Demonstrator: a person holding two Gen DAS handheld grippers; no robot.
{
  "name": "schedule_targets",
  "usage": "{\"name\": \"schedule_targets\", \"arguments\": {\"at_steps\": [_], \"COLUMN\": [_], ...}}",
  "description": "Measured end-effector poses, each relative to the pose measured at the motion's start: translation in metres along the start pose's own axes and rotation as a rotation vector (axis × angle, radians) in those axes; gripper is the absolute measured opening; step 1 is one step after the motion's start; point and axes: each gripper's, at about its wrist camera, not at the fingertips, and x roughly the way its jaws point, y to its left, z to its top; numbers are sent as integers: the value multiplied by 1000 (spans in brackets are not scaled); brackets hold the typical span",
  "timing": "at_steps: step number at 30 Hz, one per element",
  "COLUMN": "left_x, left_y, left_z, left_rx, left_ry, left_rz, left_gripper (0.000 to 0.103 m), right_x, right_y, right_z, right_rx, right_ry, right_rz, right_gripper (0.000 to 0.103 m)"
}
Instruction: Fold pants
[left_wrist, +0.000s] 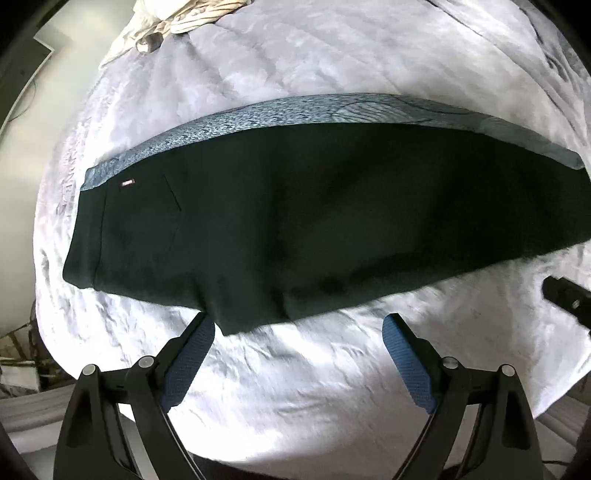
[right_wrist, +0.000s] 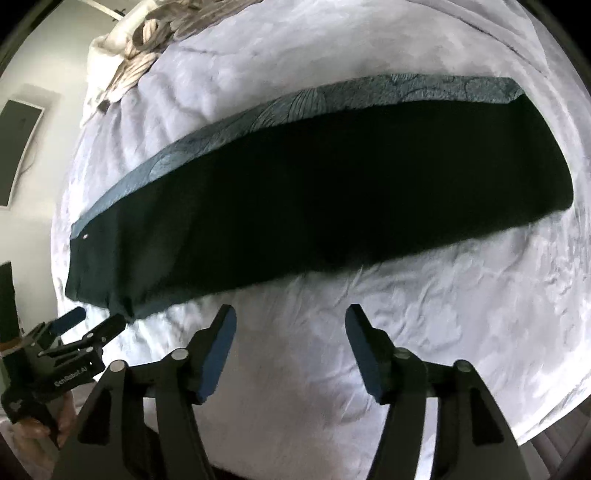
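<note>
The dark pants (left_wrist: 314, 221) lie flat across the bed, folded lengthwise, with the waistband to the left and the leg ends to the right. A small red label (left_wrist: 128, 182) marks the waistband's far corner. My left gripper (left_wrist: 298, 325) hangs open just over the pants' near edge by the seat, nothing between its blue pads (left_wrist: 188, 365). My right gripper (right_wrist: 291, 314) is open too, over bare sheet a little short of the pants (right_wrist: 314, 206). The left gripper (right_wrist: 96, 318) also shows in the right wrist view, near the waistband's near corner.
A pale wrinkled bedsheet (left_wrist: 295, 387) covers the bed. A blue-grey patterned cloth (left_wrist: 295, 110) runs along the pants' far edge. Crumpled beige fabric (left_wrist: 184, 18) lies at the far left corner. The bed's edge drops off at left, with a wall panel (right_wrist: 18, 147) beyond.
</note>
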Motion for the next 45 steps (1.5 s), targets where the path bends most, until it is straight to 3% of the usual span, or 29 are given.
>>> {"name": "schedule_targets", "arguments": {"at_steps": [12, 24, 30, 37, 40, 43, 45], "left_x": [-17, -22, -20, 3, 21, 34, 35], "left_y": [-28, -103, -149, -216, -237, -249, -253], "left_z": [7, 25, 57, 99, 102, 98, 96], "left_rx": [76, 213, 247, 258, 277, 297, 310], "left_ry": [-1, 18, -12, -46, -24, -21, -51], "left_rz": [-35, -115, -150, -154, -138, -105, -93], "left_gripper": [93, 93, 93, 93, 93, 93, 93], "right_x": [-2, -4, -28, -46, -37, -27, -26], "right_y": [-22, -77, -142, -217, -235, -245, -244], "right_z": [-19, -29, -13, 12, 18, 26, 29], "right_rx": [110, 258, 430, 635, 705, 726, 708], "right_ry": [21, 5, -122, -308, -323, -321, -333], "right_rz": [8, 4, 31, 138, 194, 235, 219], "right_gripper": [70, 70, 70, 70, 57, 21, 15]}}
